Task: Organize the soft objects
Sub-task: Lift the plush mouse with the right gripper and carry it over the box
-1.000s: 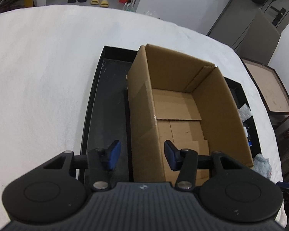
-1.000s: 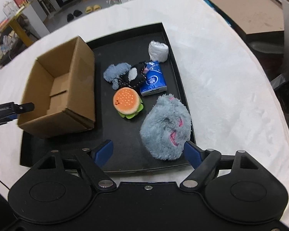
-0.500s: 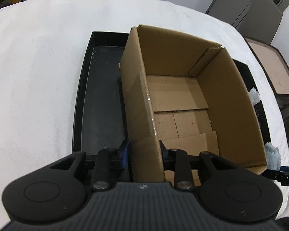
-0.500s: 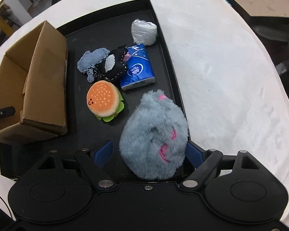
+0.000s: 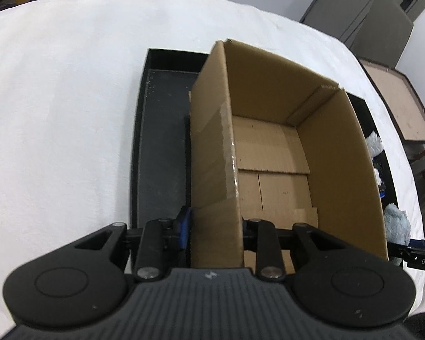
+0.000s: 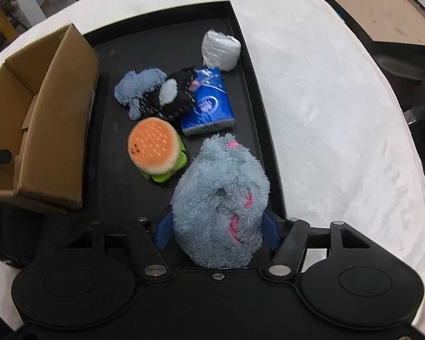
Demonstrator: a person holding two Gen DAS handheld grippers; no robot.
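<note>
Where white cloth point(image 5: 56, 113) spreads: left tool point(image 5: 215, 226) pinching box wall point(image 5: 215, 170), right tool point(image 6: 216, 229) pinching plush point(image 6: 221, 198).

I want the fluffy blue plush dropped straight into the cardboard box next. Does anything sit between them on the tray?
Partly: the burger plush lies just off the line from the blue plush, held by the right hand-held gripper, to the cardboard box. The box's near wall also has to be cleared.

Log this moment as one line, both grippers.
left gripper: shut on cardboard box wall | right gripper: shut on blue plush | box empty | burger toy on tray
</note>
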